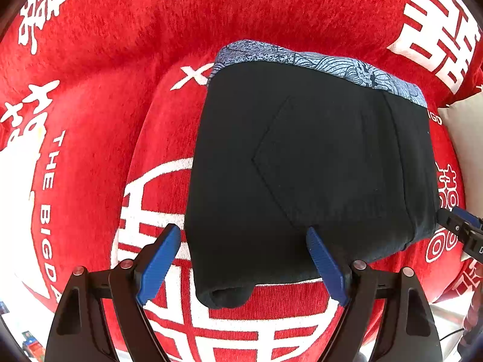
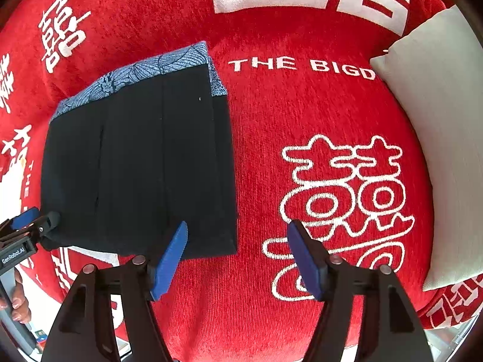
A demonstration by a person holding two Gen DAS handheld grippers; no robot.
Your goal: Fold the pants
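Black pants (image 1: 311, 166), folded into a compact rectangular bundle, lying flat on a red blanket (image 1: 99, 96) printed with white characters and the words "THE BIGD". Patterned blue fabric (image 1: 317, 60) showing along the far edge of the bundle, apparently an inner lining or waistband, though hard to tell through the fisheye. A stitched pocket outline (image 1: 302, 157) visible on the top layer; a rolled fold at the near-left corner.

Left tool (image 1: 243, 264) spread wide, blue pads on either side of the near edge of the pants, gripping nothing; right pad over the black cloth, left pad over the red blanket just beside the bundle. Seen also from the right wrist view at the lower left (image 2: 33, 223), tip close to the bundle's near-left corner; contact not clear from here.

Right tool (image 2: 237, 259) likewise wide apart and holding nothing, left pad over the near-right corner of the pants (image 2: 139, 166), right pad over the bare blanket (image 2: 271, 105) and its white outlined double-happiness symbol (image 2: 344, 199). Tip of it showing at the right edge of the left wrist view (image 1: 462, 229), just beside the bundle's right side.

A pale cushion (image 2: 440, 126) resting on the blanket to the right, well apart from the pants.
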